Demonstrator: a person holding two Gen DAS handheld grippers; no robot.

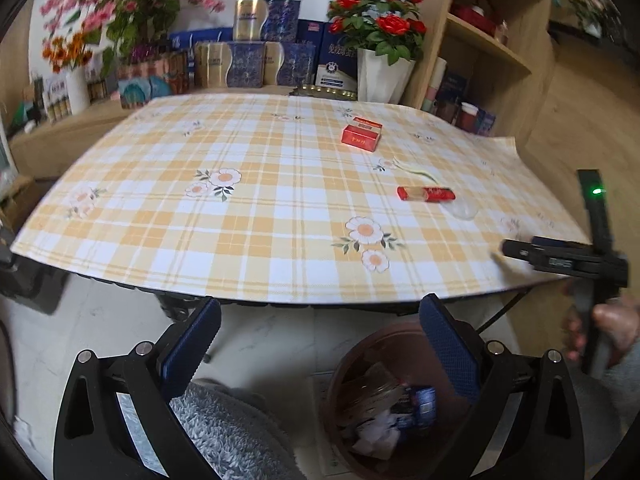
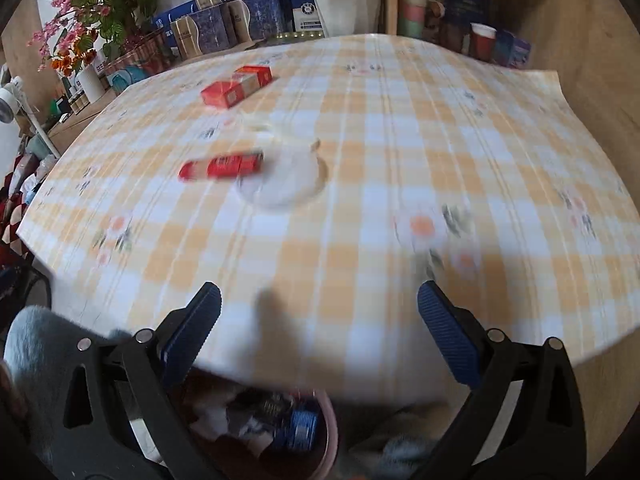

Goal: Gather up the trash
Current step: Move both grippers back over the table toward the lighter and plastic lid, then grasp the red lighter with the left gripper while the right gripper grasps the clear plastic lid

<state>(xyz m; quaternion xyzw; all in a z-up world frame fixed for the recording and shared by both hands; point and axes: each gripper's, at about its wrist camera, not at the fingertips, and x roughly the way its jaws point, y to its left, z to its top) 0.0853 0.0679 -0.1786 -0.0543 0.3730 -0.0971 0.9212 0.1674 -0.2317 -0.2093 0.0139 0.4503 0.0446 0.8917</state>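
Note:
A red cigarette pack (image 1: 361,133) lies on the checked tablecloth (image 1: 240,208) toward the back; it also shows in the right wrist view (image 2: 236,86). A long red wrapper (image 1: 426,193) lies nearer, with a clear plastic lid (image 1: 464,211) beside it; in the blurred right wrist view the wrapper (image 2: 221,165) and lid (image 2: 286,178) lie ahead. A brown trash bin (image 1: 384,396) with several scraps stands on the floor below the table's front edge. My left gripper (image 1: 320,346) is open and empty above the floor and bin. My right gripper (image 2: 319,330) is open and empty over the table's front edge.
Flower pots (image 1: 380,40), blue and gold boxes (image 1: 248,60) and a wooden shelf (image 1: 488,48) stand behind the table. The right gripper's body and the hand holding it (image 1: 592,264) sit at the table's right corner. A grey fuzzy slipper (image 1: 224,424) is on the floor.

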